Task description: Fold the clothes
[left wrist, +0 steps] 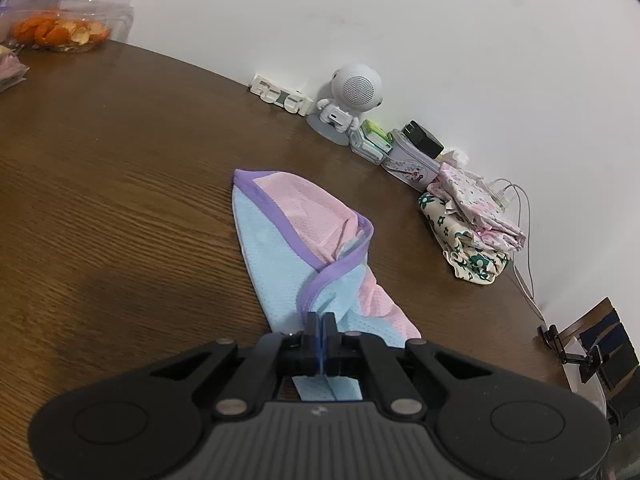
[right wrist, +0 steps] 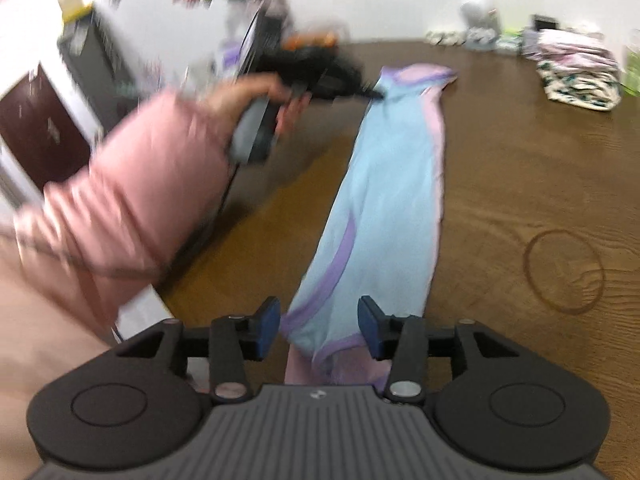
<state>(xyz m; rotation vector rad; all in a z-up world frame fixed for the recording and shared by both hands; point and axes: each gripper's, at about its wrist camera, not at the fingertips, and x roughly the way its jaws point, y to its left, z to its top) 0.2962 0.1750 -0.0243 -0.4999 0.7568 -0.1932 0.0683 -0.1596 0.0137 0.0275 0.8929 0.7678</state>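
A mesh garment in light blue and pink with purple trim (left wrist: 296, 240) lies on the brown wooden table (left wrist: 112, 184). My left gripper (left wrist: 320, 326) is shut on its near blue edge, and cloth shows behind the jaws. In the right wrist view the same garment (right wrist: 384, 200) lies as a long strip running away from me. My right gripper (right wrist: 320, 324) stands open over its near end, the pads apart on either side of the cloth and not pressing it. At the strip's far end the left gripper (right wrist: 374, 92) is held by a hand in a pink sleeve (right wrist: 132, 184).
A pile of folded patterned clothes (left wrist: 472, 228) sits at the table's far right by the wall. A white robot-shaped speaker (left wrist: 348, 100), small boxes and a cable line the wall. A clear tub of orange peel (left wrist: 64, 24) stands far left. A ring mark (right wrist: 564, 272) shows on the wood.
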